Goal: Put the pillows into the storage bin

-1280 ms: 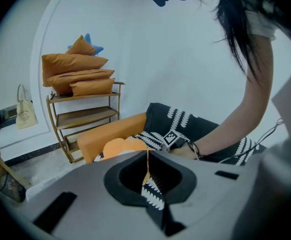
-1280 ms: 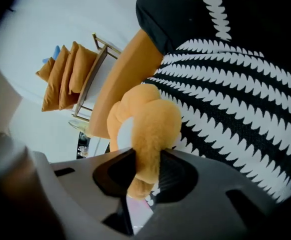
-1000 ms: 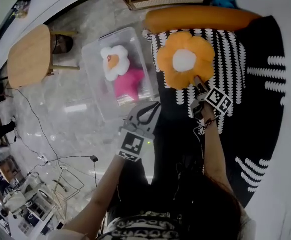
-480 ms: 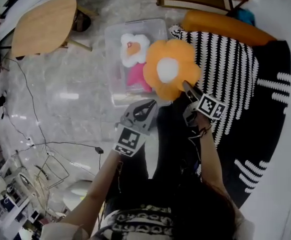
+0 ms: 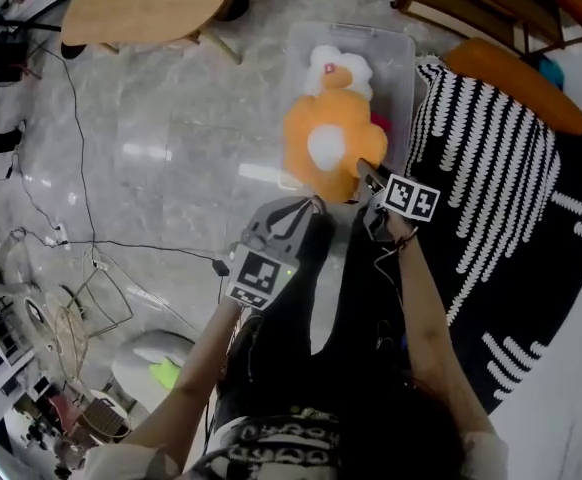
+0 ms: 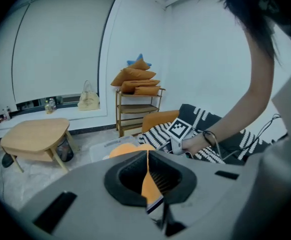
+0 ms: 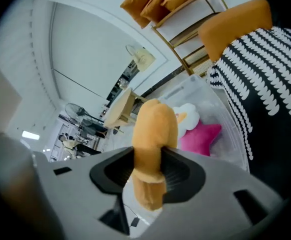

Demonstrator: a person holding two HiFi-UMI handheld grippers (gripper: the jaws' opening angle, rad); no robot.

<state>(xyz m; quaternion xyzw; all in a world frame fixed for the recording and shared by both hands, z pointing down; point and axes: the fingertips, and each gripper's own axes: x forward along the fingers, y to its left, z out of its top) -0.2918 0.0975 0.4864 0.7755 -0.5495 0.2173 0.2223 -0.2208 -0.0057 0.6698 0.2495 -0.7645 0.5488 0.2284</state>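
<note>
Orange flower pillow hangs over the near edge of the storage bin, one petal pinched in the right hand-held gripper, whose jaws are opening. White flower pillow and pink pillow lie inside the storage bin. Left hand-held gripper, near the storage bin: jaws together, empty.

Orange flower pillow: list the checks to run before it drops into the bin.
1. Right gripper opening, orange flower pillow between its fingers: ok.
2. Pillow fully above the storage bin: cannot tell; it overlaps the near rim.
3. Room beside the white flower pillow and pink pillow: ok.
4. Left gripper shut, empty, outside the bin: ok.
</note>
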